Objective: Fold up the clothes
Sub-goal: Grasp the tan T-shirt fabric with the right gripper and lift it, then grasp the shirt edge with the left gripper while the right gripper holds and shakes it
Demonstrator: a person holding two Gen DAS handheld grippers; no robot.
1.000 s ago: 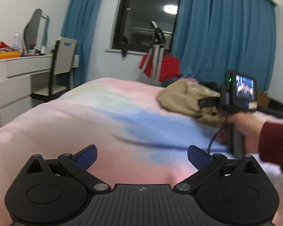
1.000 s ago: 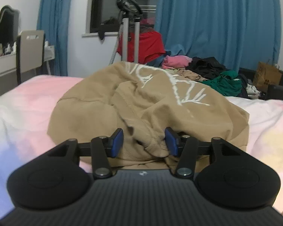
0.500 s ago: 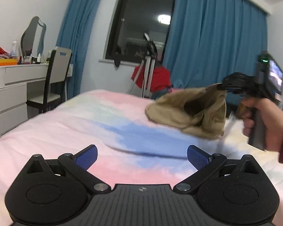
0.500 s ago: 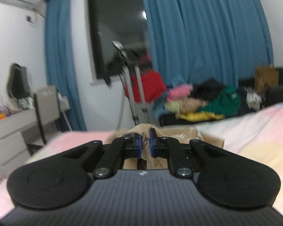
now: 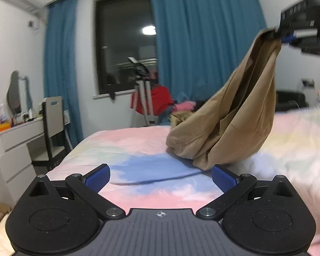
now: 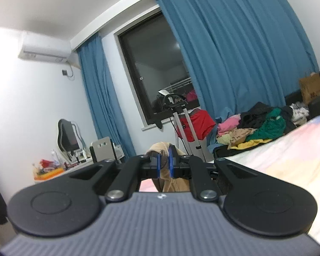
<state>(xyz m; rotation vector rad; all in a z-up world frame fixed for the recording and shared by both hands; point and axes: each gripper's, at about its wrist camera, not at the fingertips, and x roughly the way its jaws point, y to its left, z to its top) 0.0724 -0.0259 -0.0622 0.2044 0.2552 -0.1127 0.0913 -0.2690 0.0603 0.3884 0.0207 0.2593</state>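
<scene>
Tan cotton sweatshirt (image 5: 228, 115) hangs bunched from the right tongs (image 6: 164, 163), pinched tight on one edge, its bottom on the pastel bed (image 5: 138, 149); left tongs (image 5: 160, 176) gape wide, empty. Thin grip may slip.

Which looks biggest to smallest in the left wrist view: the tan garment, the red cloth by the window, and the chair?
As they appear:
1. tan garment, clearly largest, though nearer the camera
2. chair
3. red cloth, close to the chair, so unsure
</scene>
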